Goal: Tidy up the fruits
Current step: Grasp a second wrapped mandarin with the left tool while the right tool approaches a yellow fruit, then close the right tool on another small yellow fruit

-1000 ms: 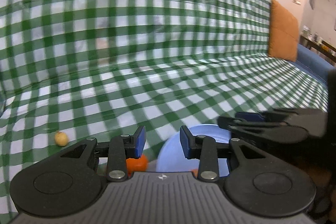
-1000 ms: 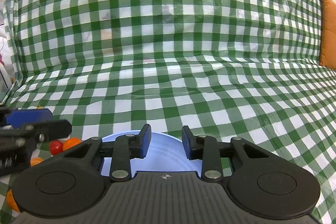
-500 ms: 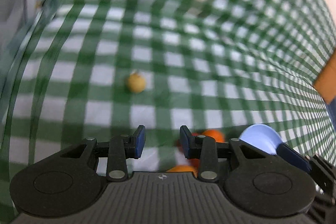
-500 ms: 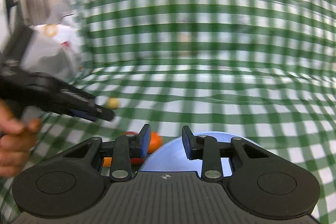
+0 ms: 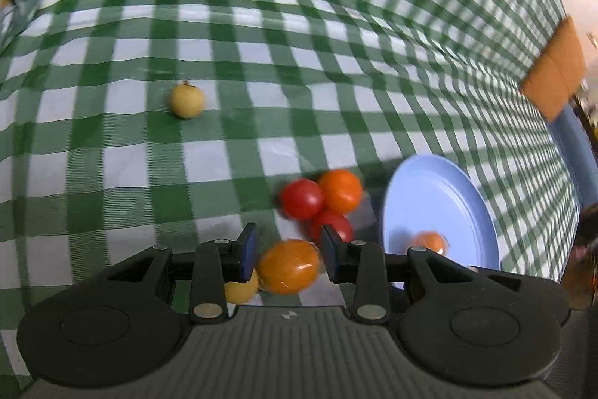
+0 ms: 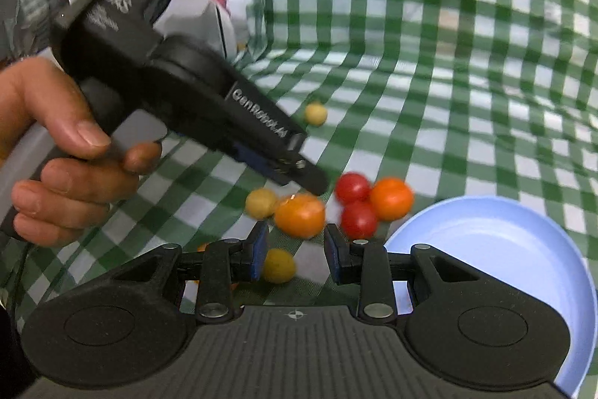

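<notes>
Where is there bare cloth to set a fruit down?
Free: the checked cloth between the lone yellow fruit and the tomato cluster. Crowded: between that cluster and the blue plate, and under the left gripper.

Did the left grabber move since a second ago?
Yes. The left gripper has swung left, away from the blue plate, and down toward the fruit. Its open fingers now frame an orange tomato on the checked cloth.
</notes>
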`<act>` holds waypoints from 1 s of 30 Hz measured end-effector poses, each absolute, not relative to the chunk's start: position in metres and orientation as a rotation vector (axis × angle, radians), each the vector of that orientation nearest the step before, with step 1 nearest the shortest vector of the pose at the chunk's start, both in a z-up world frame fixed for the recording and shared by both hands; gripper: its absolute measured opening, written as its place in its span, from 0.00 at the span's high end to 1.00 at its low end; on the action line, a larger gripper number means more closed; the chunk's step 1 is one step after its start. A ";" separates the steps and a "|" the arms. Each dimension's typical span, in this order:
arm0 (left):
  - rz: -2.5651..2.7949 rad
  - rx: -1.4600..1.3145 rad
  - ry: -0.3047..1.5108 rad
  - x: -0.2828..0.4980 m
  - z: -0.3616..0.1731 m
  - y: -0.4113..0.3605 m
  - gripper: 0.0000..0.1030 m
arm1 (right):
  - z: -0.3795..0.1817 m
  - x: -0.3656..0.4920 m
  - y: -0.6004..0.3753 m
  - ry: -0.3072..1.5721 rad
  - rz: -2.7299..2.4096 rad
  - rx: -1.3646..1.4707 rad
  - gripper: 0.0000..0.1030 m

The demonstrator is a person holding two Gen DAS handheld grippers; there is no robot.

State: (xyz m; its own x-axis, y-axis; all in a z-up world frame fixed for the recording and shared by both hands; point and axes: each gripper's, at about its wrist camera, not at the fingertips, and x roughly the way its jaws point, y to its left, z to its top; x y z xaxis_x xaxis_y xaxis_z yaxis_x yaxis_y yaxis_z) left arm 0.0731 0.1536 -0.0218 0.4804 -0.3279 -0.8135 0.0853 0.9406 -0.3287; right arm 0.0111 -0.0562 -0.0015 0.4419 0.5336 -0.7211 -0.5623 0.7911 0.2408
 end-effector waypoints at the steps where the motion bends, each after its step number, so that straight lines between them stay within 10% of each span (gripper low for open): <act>1: -0.259 -0.241 1.047 0.074 -0.023 0.150 0.62 | -0.004 0.011 -0.054 0.894 0.682 -0.043 0.67; 30: -0.074 -0.210 0.960 0.088 -0.025 0.148 0.61 | -0.017 0.012 -0.038 0.964 0.612 -0.094 0.73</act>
State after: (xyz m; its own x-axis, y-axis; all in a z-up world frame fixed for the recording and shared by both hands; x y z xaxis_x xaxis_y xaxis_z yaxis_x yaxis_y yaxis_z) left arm 0.0885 0.1476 -0.0252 0.5728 -0.1555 -0.8048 -0.0301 0.9772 -0.2102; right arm 0.0124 -0.0379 -0.0170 0.4164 0.4457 -0.7924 -0.5271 0.8285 0.1891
